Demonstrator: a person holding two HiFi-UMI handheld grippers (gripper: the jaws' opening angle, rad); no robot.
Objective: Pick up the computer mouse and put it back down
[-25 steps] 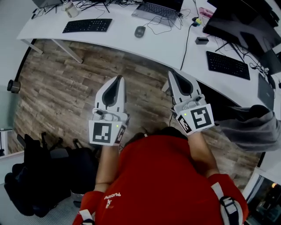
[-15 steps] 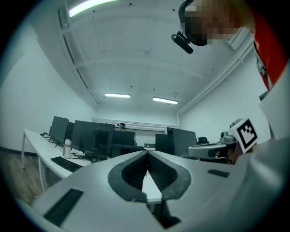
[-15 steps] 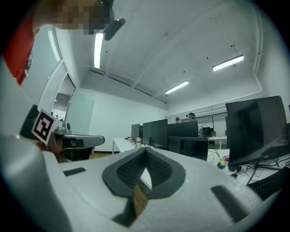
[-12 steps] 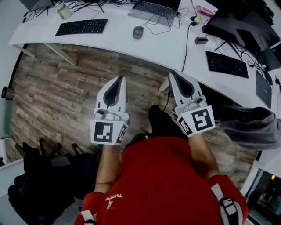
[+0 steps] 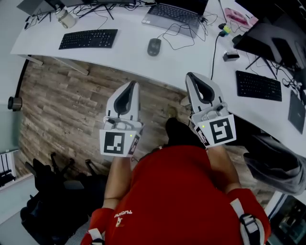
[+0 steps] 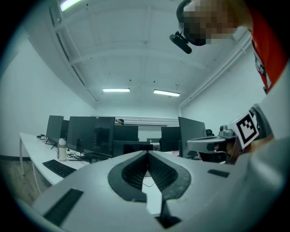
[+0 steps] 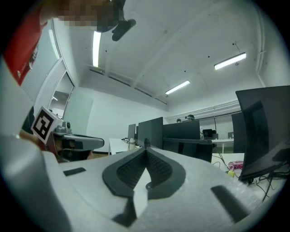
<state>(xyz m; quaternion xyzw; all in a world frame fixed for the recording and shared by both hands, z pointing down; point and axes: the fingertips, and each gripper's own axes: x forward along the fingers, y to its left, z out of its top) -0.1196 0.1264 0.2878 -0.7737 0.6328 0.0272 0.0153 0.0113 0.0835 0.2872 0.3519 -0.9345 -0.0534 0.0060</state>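
Note:
A dark grey computer mouse (image 5: 154, 46) lies on the white desk (image 5: 191, 64), in front of a laptop, with its cable looping to the right. My left gripper (image 5: 133, 84) hangs over the wooden floor, short of the desk's near edge, jaws shut and empty. My right gripper (image 5: 191, 76) reaches the desk's edge, to the right of the mouse and nearer me, also shut with nothing held. In the left gripper view the jaws (image 6: 147, 153) meet at their tips; the right gripper view shows the same (image 7: 146, 147). The mouse is hidden in both gripper views.
A black keyboard (image 5: 88, 38) lies at the left of the desk, a laptop (image 5: 173, 14) behind the mouse, another keyboard (image 5: 258, 85) and monitors at the right. A grey garment (image 5: 277, 160) sits at the right. Dark chairs (image 5: 57, 201) stand on the floor at lower left.
Both grippers and my body have moved toward the desk; the mouse and desk edge now sit closer to the gripper tips. Both jaws stayed shut.

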